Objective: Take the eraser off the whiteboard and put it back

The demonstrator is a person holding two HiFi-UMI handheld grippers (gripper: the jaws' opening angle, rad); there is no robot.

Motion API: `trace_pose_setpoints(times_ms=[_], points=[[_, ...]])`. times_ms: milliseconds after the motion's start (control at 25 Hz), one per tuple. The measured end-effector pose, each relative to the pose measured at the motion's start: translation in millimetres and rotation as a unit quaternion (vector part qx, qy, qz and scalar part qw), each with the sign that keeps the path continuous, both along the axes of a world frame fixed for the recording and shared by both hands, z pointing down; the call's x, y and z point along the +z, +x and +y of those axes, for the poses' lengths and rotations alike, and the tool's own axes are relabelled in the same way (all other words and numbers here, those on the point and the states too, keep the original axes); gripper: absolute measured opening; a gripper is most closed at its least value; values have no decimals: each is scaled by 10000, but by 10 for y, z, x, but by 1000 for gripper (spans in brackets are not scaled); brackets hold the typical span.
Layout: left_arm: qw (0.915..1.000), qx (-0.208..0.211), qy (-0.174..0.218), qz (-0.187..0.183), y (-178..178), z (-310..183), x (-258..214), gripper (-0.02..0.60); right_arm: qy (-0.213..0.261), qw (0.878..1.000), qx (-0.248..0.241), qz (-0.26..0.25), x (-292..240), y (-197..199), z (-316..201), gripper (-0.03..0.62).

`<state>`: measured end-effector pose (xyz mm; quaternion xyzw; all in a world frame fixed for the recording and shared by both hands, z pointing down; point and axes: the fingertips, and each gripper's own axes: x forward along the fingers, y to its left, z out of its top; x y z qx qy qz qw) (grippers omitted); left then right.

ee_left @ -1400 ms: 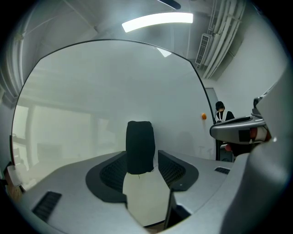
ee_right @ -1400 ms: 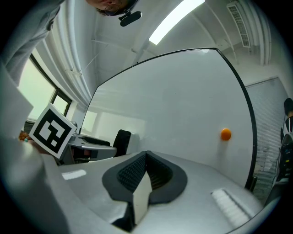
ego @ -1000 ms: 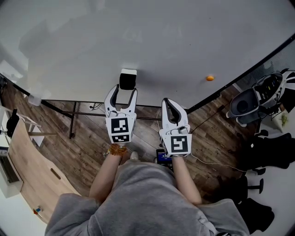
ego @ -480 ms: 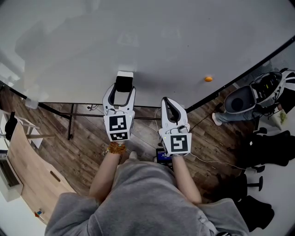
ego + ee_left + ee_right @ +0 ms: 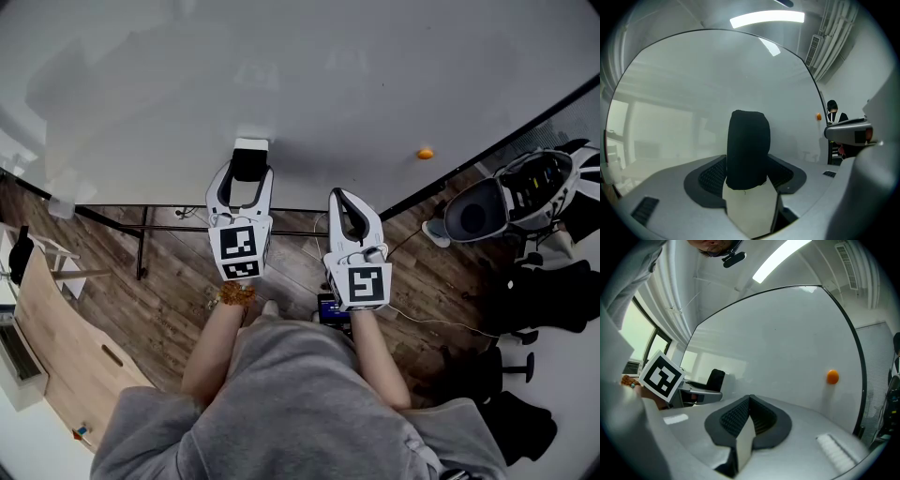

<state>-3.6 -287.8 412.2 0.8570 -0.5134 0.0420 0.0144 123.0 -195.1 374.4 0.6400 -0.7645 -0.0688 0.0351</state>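
Note:
The eraser (image 5: 248,161), a white block with a black felt face, sits between the jaws of my left gripper (image 5: 246,174), which is shut on it. It is at the lower part of the whiteboard (image 5: 328,84), felt end toward the board; I cannot tell if it touches. In the left gripper view the eraser (image 5: 747,154) stands upright in the middle, black felt above, white body below. My right gripper (image 5: 343,202) hangs to the right of the left one, shut and empty. In the right gripper view the eraser (image 5: 715,379) shows at the left.
A small orange magnet (image 5: 426,154) sticks to the whiteboard at the lower right. The board's black stand (image 5: 145,230) crosses the wooden floor below. A light wooden table (image 5: 56,337) is at the left. A chair (image 5: 487,211) and dark things stand at the right.
My left gripper has shifted a little left and up along the board with the eraser in it. The right gripper has barely moved. The chair at the right has shifted.

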Motion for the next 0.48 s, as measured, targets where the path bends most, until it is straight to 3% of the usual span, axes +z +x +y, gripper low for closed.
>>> trace_pose_setpoints(times_ms=[480], points=[[10000, -76, -20, -34, -19, -11, 18, 241, 109, 9999, -32, -96, -30, 23, 0, 11]])
